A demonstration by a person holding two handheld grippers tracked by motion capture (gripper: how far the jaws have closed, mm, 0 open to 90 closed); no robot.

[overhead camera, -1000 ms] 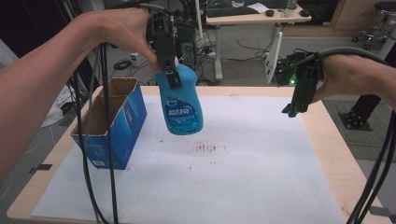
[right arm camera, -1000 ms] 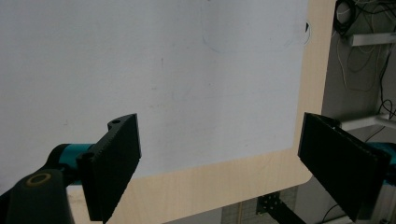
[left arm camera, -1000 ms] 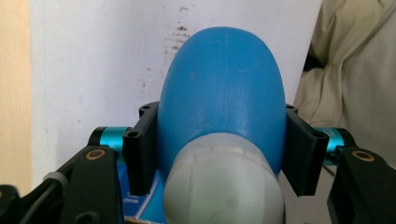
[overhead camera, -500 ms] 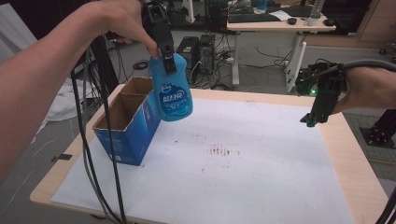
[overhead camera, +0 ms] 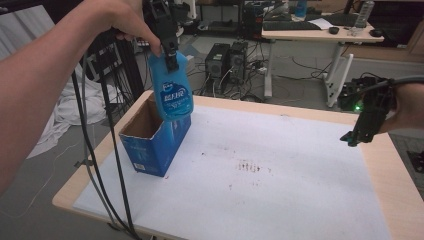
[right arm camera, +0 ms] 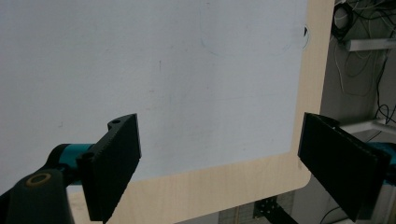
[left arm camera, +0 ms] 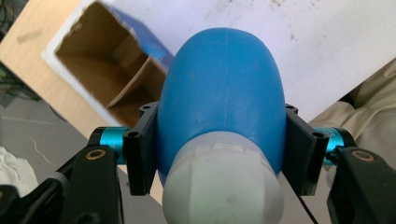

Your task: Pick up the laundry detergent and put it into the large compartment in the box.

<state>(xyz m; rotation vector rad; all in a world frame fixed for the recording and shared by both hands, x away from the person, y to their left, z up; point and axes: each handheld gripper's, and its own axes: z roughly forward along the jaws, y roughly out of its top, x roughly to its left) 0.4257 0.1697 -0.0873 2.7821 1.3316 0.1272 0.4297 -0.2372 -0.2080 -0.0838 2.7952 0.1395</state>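
Note:
A blue plastic bottle (overhead camera: 173, 90) with a white label hangs in the air, held near its top by my left gripper (overhead camera: 169, 50), which is shut on it. The bottle's lower end is just above the open top of a blue cardboard box (overhead camera: 152, 137) standing at the table's left. From the left gripper view the blue bottle (left arm camera: 223, 88) is squeezed between the two black pads (left arm camera: 140, 149), and the box's brown inside (left arm camera: 100, 70) lies below. My right gripper (overhead camera: 357, 131) hovers over the table's right edge, open with nothing between its pads (right arm camera: 114, 161).
A white sheet (overhead camera: 260, 175) with dark stains covers the wooden table (overhead camera: 395, 170). Black cables hang from my left gripper past the table's left edge. Desks, computers and cabling stand behind the table.
My left gripper has carried the bottle leftward and a little up, from over the table's middle to above the box's opening. The right gripper has kept its place.

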